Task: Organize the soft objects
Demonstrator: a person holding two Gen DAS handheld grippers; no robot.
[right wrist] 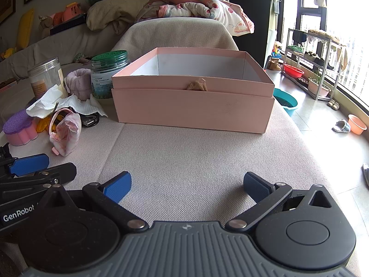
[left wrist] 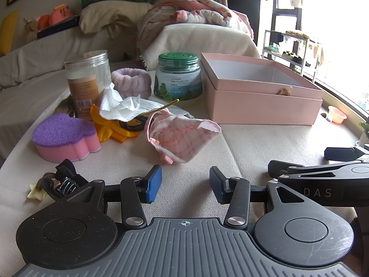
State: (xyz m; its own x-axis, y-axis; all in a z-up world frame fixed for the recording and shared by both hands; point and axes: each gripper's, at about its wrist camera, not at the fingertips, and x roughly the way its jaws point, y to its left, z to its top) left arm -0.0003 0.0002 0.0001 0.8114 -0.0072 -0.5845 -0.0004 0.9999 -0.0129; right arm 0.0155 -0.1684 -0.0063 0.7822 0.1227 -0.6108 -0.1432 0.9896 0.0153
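Pink-checked cloth pouch (left wrist: 184,138) lies mid-sofa cushion (left wrist: 253,152), near the pink box (left wrist: 265,101) toward the far edge. Both the left gripper (left wrist: 184,184) and right gripper (right wrist: 186,187) hover with jaws released, empty. Best to pinch the pouch's bunched middle, then lift clear over the box rim.

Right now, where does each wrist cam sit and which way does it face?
Left wrist: on the left gripper, angled down at the pink checked pouch and clutter; own open fingers show, right gripper at the right edge.
Right wrist: on the right gripper, facing the pink box; open fingers show, left gripper at left.
Shared: box, pouch, green-lidded jar.
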